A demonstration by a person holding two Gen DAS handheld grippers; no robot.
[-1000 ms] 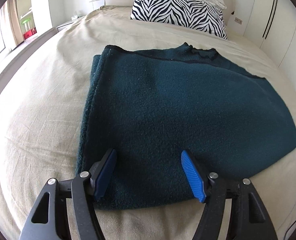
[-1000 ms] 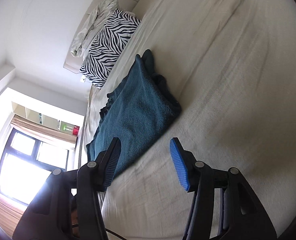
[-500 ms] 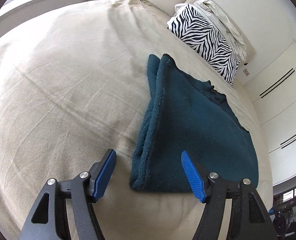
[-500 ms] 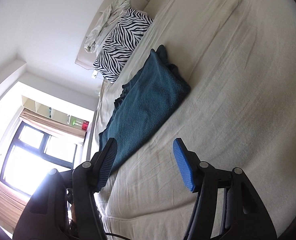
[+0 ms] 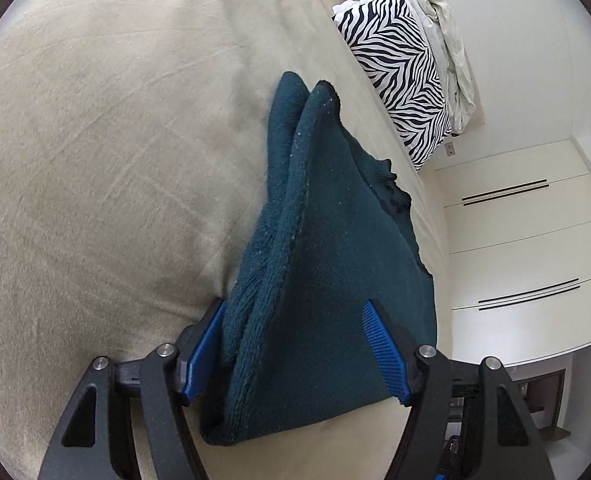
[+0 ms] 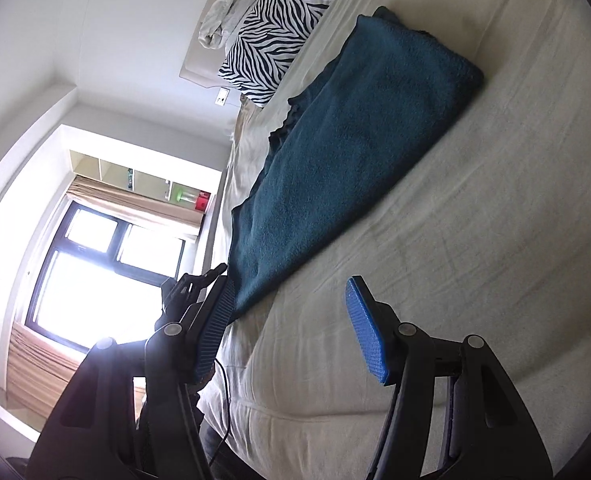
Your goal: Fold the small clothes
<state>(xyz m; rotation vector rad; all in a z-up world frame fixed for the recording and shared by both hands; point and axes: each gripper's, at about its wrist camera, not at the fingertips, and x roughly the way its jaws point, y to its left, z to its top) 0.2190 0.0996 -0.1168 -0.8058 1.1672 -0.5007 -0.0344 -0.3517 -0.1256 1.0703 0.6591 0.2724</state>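
On the bed: my teal sweater [image 5: 335, 272] lies on the beige bedsheet [image 5: 95, 160], well short of the zebra pillow [image 5: 399, 76] at the far end.
Progress: looks folded in half at least once already, I can see two thick layers stacked along its left edge. My guess is one more fold across the length is left, then a tidy-up.
Long axis: runs near-to-far, from my grippers toward the pillow; the neckline edge sits along the right side, the doubled corner points at the far end.
Left gripper [image 5: 295, 356]: jaws apart, straddling the sweater's near-left corner. One pad is right up against the cloth edge, but I see no squeeze, so nothing held.
Right gripper [image 6: 295, 332]: jaws apart over bare sheet, near the sweater's near corner, gripping nothing.
Other stuff: crumpled pale cloth [image 6: 231, 8] behind the pillow, not my problem yet.
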